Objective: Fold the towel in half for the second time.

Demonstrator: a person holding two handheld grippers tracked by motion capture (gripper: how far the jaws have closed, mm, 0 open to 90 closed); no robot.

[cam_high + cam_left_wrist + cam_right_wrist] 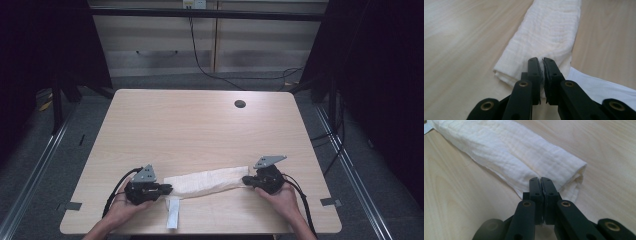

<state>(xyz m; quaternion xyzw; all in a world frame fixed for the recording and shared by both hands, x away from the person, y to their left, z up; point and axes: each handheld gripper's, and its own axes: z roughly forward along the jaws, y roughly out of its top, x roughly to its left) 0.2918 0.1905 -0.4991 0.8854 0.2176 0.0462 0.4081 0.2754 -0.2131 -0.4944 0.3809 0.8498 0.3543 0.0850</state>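
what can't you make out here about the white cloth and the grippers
- Folded white muslin cloth: how many layers, folds hide them in the high view.
- Left gripper: how much cloth edge it pinches, its jaws cover it.
- Right gripper: the same.
- White paper strip: its markings, too small.

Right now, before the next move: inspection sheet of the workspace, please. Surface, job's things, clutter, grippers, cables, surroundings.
Surface: light wood table, with a dark round hole near the far right.
Job's things: white cloth folded into a long band, lying flat between the two grippers.
Clutter: white strip by the cloth's left end, near the front edge; what it is, cannot tell.
Grippers: left gripper shut on the cloth's left end; right gripper shut on its right end.
Cables: a black cable trails from the left gripper, another from the right; more run on the floor beyond the table.
Surroundings: grey floor, dark curtains both sides, pale panel wall behind.
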